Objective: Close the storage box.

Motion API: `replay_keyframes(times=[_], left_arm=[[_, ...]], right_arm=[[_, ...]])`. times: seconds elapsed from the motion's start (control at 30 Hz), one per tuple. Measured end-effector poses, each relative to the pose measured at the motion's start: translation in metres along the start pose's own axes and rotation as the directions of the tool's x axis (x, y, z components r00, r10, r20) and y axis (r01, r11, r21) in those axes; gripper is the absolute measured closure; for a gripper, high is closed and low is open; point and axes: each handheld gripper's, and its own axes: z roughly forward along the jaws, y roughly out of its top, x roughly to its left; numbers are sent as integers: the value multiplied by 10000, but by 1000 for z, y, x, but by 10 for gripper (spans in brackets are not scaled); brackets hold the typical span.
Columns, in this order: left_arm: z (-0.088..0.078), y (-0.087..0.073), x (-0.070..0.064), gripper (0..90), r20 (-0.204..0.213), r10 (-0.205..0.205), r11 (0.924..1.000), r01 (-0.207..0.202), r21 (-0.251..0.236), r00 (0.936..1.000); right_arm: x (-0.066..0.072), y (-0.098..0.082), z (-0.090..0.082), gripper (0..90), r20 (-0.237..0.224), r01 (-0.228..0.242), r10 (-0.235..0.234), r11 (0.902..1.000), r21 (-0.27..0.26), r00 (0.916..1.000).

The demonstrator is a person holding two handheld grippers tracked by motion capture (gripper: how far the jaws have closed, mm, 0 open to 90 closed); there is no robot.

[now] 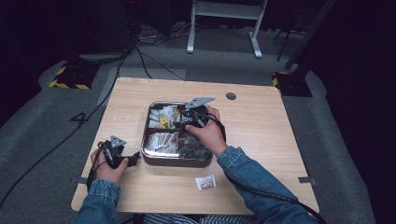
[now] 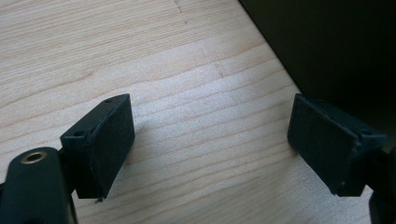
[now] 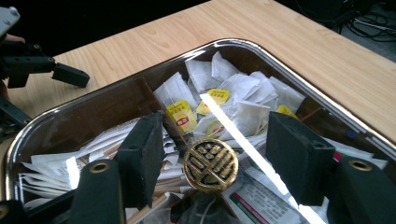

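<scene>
Looks like a lab / recording studio w/ dark walls & grey carpeted floor, not a home. Behind the pale wood-grain rectangular table [image 1: 261, 126] stands a white metal stand w/ two legs [image 1: 224, 23]; black cables [image 1: 144, 51] run over the floor to its far left. Yellow-black hazard-striped base plates [image 1: 70, 77] sit off both its far corners.

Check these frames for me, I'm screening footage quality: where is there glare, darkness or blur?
High view: the room around the table is nearly black and detail inside the tray is soft. Right gripper view: a bright glare streak crosses the tray lid. Left gripper view: sharp woodgrain, with a soft shadow under the left claw.
</scene>
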Motion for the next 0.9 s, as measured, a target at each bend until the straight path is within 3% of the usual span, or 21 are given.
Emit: replay_keyframes(times=[0.43,0.9], left_arm=[[0,0,0,151,39,14,10000,-14,-1,10000],[-1,-2,1,154,154,145,9999,-145,0,9998]], right_arm=[[-14,0,-38,341,240,-70,77,9995,-292,9997],[-20,-23,-86,320,210,-91,102,9985,-537,9997]])
